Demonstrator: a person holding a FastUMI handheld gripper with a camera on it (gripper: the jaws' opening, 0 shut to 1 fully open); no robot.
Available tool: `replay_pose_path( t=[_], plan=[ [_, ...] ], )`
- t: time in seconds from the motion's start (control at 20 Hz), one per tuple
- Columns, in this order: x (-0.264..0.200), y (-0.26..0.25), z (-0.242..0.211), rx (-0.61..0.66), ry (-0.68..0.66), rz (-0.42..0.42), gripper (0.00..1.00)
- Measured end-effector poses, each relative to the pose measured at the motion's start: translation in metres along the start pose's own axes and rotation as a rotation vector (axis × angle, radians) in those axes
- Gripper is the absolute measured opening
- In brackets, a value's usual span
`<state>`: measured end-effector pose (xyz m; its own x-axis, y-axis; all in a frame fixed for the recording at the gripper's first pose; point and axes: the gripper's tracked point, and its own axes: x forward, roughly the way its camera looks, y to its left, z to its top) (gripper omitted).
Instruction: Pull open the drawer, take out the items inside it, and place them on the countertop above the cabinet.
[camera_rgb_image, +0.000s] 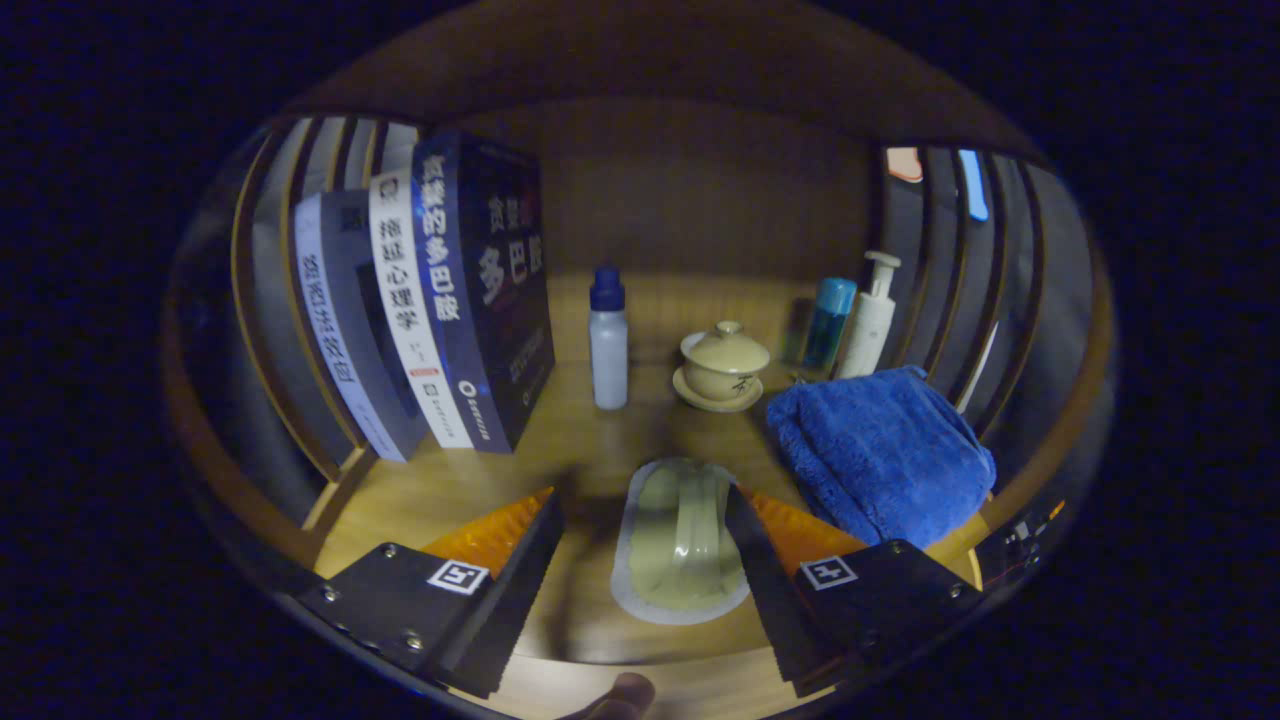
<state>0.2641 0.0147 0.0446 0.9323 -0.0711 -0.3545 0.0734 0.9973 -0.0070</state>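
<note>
Three books (420, 310) — perhaps two bottles (608, 340)

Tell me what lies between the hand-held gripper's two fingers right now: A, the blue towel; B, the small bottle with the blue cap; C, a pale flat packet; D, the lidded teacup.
C: the pale flat packet lies on the wooden countertop between the fingers of the open hand-held gripper, while the blue towel, lidded teacup and blue-capped bottle sit beyond them.
</note>
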Motion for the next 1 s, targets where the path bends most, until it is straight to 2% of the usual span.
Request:
replay_pose_path(
  t=[0.4, 0.65, 1.0],
  plan=[
    [-0.118, -0.002, 0.021, 0.054, -0.178, 0.018, 0.97],
    [-0.192, -0.022, 0.022, 0.078, -0.279, -0.015, 0.97],
    [-0.265, -0.052, -0.007, 0.107, -0.331, -0.061, 0.97]
  ],
)
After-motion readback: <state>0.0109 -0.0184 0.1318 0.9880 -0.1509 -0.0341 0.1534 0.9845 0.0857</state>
